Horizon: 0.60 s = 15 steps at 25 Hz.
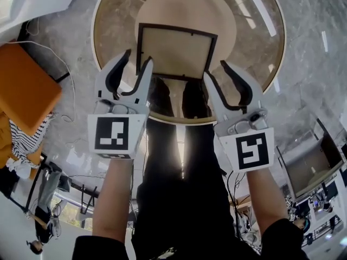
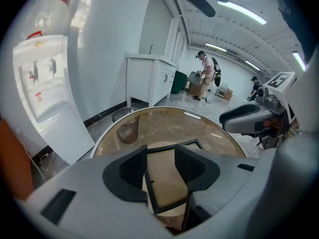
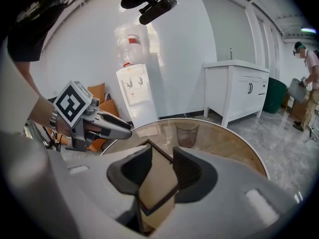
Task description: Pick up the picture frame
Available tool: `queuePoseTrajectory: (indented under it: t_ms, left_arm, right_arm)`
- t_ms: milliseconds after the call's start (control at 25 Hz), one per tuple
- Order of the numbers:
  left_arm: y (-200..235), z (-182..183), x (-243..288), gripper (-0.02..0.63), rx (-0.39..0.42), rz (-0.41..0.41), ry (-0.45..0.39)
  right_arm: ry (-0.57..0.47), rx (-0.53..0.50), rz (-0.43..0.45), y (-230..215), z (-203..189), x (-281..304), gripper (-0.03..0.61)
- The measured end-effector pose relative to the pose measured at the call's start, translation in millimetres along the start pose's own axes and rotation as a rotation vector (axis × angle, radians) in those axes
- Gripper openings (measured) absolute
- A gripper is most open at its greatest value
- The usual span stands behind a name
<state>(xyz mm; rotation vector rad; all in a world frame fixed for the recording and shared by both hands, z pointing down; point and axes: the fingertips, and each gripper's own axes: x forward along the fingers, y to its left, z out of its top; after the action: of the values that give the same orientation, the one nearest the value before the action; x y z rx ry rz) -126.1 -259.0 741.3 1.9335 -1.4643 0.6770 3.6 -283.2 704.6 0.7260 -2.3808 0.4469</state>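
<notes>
The picture frame (image 1: 176, 50), a dark rim around a beige panel, lies flat on the round glass table (image 1: 111, 20). My left gripper (image 1: 138, 57) hangs open over the frame's near left corner, and the left gripper view shows that corner (image 2: 167, 183) between the jaws and beyond them. My right gripper (image 1: 216, 69) is open at the near right corner, with the frame's edge (image 3: 157, 180) showing in the gap between its jaws. Neither pair of pads presses on the frame. I cannot tell whether either gripper touches it.
An orange seat (image 1: 27, 91) stands left of the table. A water dispenser (image 3: 133, 91) and a white cabinet (image 3: 239, 91) stand along the wall beyond. A mesh bin (image 3: 187, 133) shows through the glass. People (image 2: 207, 78) work far down the room.
</notes>
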Motion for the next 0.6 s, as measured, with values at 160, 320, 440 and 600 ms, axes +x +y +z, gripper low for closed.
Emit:
queuePoseTrajectory:
  t_ms: [160,320,440,600]
  left_arm:
    - [3.5,-12.5,9.4,0.186,0.013,-0.013,0.011]
    - [9.8,-27.6,16.8,0.186,-0.017,-0.017,0.038]
    - [16.2,-36.6,24.7,0.186,-0.052,-0.015,0.050]
    - [25.5,-44.1,34.1,0.186,-0.079,-0.010,0.058]
  right_arm:
    - [0.007,0.010,0.001,2.2,-8.0,8.6,0.130]
    - [0.002,0.002,0.000,4.3,-11.2,14.9,0.130]
    - [0.010,0.000,0.006,4.7,-18.0,18.0,0.130]
    - [0.013,0.010,0.022,7.8,-21.0,22.4,0.130]
